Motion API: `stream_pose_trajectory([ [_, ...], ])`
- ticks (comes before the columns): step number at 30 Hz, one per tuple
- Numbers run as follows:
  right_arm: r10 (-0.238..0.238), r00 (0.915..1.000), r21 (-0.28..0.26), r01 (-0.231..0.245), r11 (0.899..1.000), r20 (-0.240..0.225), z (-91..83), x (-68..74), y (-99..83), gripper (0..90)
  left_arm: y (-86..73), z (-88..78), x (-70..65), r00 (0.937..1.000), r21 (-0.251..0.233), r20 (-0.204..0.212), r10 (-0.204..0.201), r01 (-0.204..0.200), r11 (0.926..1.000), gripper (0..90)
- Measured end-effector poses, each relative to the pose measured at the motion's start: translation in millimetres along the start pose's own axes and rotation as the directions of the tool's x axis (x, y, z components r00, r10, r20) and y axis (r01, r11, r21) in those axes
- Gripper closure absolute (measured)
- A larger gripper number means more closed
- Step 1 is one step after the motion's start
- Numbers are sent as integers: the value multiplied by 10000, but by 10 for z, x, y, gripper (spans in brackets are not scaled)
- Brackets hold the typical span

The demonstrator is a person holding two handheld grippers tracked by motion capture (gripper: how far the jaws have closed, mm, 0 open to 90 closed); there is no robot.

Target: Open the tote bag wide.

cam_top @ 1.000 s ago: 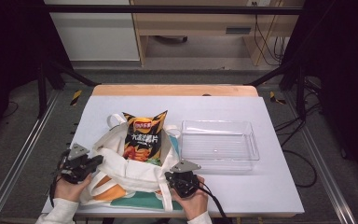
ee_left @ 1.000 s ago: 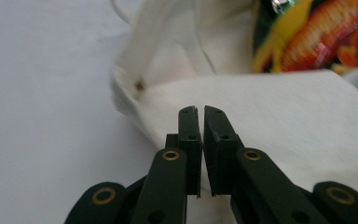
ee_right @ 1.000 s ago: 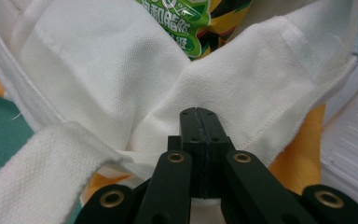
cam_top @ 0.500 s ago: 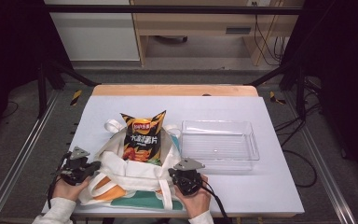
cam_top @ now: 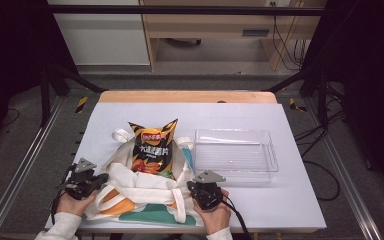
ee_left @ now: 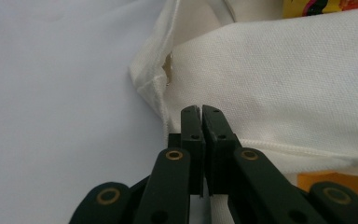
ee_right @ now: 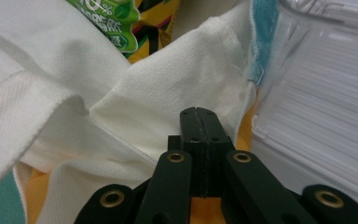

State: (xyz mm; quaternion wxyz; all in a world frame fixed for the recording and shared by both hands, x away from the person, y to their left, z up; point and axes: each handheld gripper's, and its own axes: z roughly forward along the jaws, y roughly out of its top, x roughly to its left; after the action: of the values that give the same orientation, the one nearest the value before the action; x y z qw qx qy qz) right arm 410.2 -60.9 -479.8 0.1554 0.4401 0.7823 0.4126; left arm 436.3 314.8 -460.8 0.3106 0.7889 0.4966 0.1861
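Note:
A cream tote bag point(cam_top: 140, 189) with orange and teal print lies flat on the table, its mouth facing away from me. An orange chips bag point(cam_top: 152, 147) sticks half out of that mouth. My left gripper point(cam_top: 98, 182) is at the bag's left edge, its jaws shut on the cream cloth point(ee_left: 284, 84) near a hem. My right gripper point(cam_top: 194, 188) is at the bag's right edge, jaws shut on a fold of the cloth point(ee_right: 168, 102). The chips bag point(ee_right: 107, 18) shows at the top of the right gripper view, just past that fold.
A clear plastic tray point(cam_top: 272, 161) stands empty on the white table point(cam_top: 290, 205), right of the tote and close to my right gripper; its ribbed wall point(ee_right: 317, 93) is next to the jaws. The bag's handles point(cam_top: 121, 135) lie beside the chips bag.
Both hands have stayed nearly still. The cloth by the left gripper has shifted slightly and the bag lies a little flatter.

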Motion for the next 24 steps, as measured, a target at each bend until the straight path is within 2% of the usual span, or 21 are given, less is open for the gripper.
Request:
stream_pose_trajectory([
  [4, 121, 9999, -99, -122, 9999, -73, 6, -9, -21, 900, 3, 3, 4, 10000, 17, 29, 0, 0, 10000, 871],
  [8, -11, 10000, -265, 12, 9996, 43, -1, 10, -34, 900, 13, 1, -1, 10000, -134, 46, 45, -45, 9999, 838],
  [10, -78, 9999, -287, 80, 9996, 66, -4, 10, -35, 900, 16, -5, 3, 9999, -170, 166, -36, 39, 9998, 810],
  [11, 51, 10000, -420, -54, 9991, -71, -15, 1, -27, 900, 32, -30, 25, 9989, -354, 456, -120, 136, 9993, 771],
  [13, 144, 9997, -456, -153, 9988, -186, -29, -9, -11, 894, 48, -62, 27, 9979, -485, 612, -188, 218, 9986, 704],
  [16, 126, 9992, -652, -151, 9978, -390, -60, -12, 12, 850, 63, -101, 18, 9980, -742, 622, -91, 137, 9971, 651],
  [18, 83, 9985, -923, -133, 9956, -541, -112, 8, 73, 791, 86, -147, 13, 9977, -1045, 666, -105, 174, 9944, 624],
  [19, 84, 9984, -992, -140, 9950, -568, -124, 12, 92, 775, 107, -193, 6, 9978, -1367, 657, -100, 189, 9904, 617],
  [23, 27, 9988, -1392, -95, 9902, -495, -198, 35, 189, 708, 147, -303, 1, 9974, -2047, 693, -184, 323, 9783, 597],
  [24, 7, 9986, -1518, -88, 9884, -531, -218, 36, 212, 693, 147, -303, 1, 9974, -2047, 693, -184, 323, 9783, 590],
])
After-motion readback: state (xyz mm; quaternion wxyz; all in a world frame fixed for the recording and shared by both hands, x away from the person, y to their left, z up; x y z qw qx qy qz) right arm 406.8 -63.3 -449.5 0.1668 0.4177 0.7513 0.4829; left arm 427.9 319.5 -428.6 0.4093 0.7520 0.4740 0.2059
